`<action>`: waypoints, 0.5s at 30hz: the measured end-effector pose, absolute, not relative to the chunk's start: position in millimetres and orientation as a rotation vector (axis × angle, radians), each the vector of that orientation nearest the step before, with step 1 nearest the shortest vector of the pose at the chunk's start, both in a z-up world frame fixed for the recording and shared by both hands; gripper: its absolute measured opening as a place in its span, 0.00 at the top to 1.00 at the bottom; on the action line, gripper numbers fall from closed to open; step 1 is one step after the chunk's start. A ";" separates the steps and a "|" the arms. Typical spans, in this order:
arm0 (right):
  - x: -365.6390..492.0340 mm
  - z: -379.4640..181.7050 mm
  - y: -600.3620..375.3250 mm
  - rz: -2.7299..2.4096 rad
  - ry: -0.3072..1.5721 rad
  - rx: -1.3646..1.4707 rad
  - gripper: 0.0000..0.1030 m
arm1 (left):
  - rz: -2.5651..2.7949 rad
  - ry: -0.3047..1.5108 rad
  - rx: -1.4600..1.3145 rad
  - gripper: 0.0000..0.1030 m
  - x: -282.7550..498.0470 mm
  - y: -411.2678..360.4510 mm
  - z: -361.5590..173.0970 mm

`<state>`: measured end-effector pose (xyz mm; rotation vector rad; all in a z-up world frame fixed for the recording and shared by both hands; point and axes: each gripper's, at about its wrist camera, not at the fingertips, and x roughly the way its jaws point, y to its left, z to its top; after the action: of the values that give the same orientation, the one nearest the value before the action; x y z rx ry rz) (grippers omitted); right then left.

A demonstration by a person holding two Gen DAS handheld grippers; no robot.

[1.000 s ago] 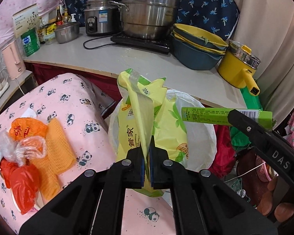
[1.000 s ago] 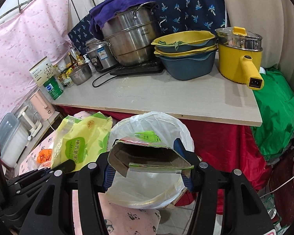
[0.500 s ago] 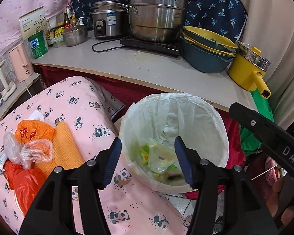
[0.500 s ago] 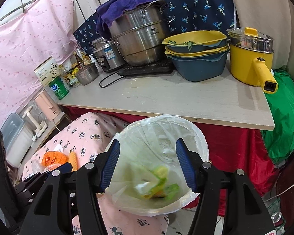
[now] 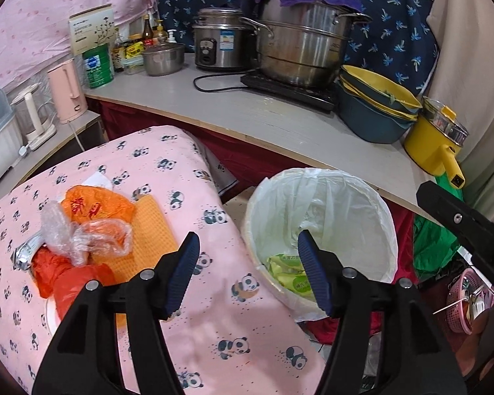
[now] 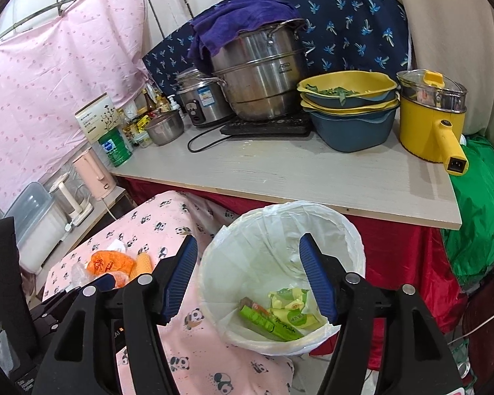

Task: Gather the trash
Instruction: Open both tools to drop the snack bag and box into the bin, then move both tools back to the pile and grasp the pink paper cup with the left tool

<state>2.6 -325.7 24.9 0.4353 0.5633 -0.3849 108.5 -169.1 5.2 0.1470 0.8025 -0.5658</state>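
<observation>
Left wrist view shows your left gripper (image 5: 248, 271) spread wide with nothing between its blue pads, hanging over the edge of the panda-print cover (image 5: 168, 171). Just ahead and to its right stands the trash bin (image 5: 383, 207) with its white liner, and a yellow-green wrapper (image 5: 288, 271) lies at the bottom. Ahead and to the left of that gripper, a pile of trash sits on the cover: an orange plastic bag (image 5: 95, 205), a crumpled clear bag (image 5: 82, 235), a red bag (image 5: 67, 278), and an orange waffle cloth (image 5: 150, 230) beneath them.

From the right wrist view, your right gripper (image 6: 248, 278) is likewise released and empty, poised directly above the bin (image 6: 214, 256). Down between its fingers you can see a green carton (image 6: 268, 324) lying beside the yellow-green wrapper (image 6: 291, 302) at the bin's bottom. To its left, the orange bag (image 6: 107, 263) rests on the panda cover (image 6: 161, 220). Beyond the bin, the counter (image 6: 313, 171) carries a steel stockpot (image 6: 260, 79) and a yellow electric pot (image 6: 428, 125).
</observation>
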 end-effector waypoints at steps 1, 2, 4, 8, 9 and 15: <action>3.1 26.2 -321.8 -0.380 0.563 0.430 0.39 | -0.559 0.802 0.140 0.43 108.8 -163.9 6.6; 3.8 27.8 -317.2 -0.375 0.563 0.424 0.39 | -0.553 0.801 0.135 0.43 109.1 -159.1 7.7; 5.7 30.2 -310.0 -0.365 0.563 0.415 0.39 | -0.538 0.798 0.126 0.43 109.3 -149.0 9.7; 9.9 35.2 -293.5 -0.342 0.563 0.398 0.39 | -0.508 0.798 0.105 0.43 110.9 -128.7 12.0; 10.9 36.3 -290.0 -0.336 0.563 0.394 0.39 | -0.500 0.800 0.099 0.43 111.4 -122.9 12.2; 19.5 40.9 -263.1 -0.292 0.575 0.361 0.39 | -0.437 0.812 0.062 0.42 115.1 -87.7 10.3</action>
<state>19.5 -263.1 40.9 0.3610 0.5751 -0.2918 115.1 -87.7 10.3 0.0621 0.8123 -0.4367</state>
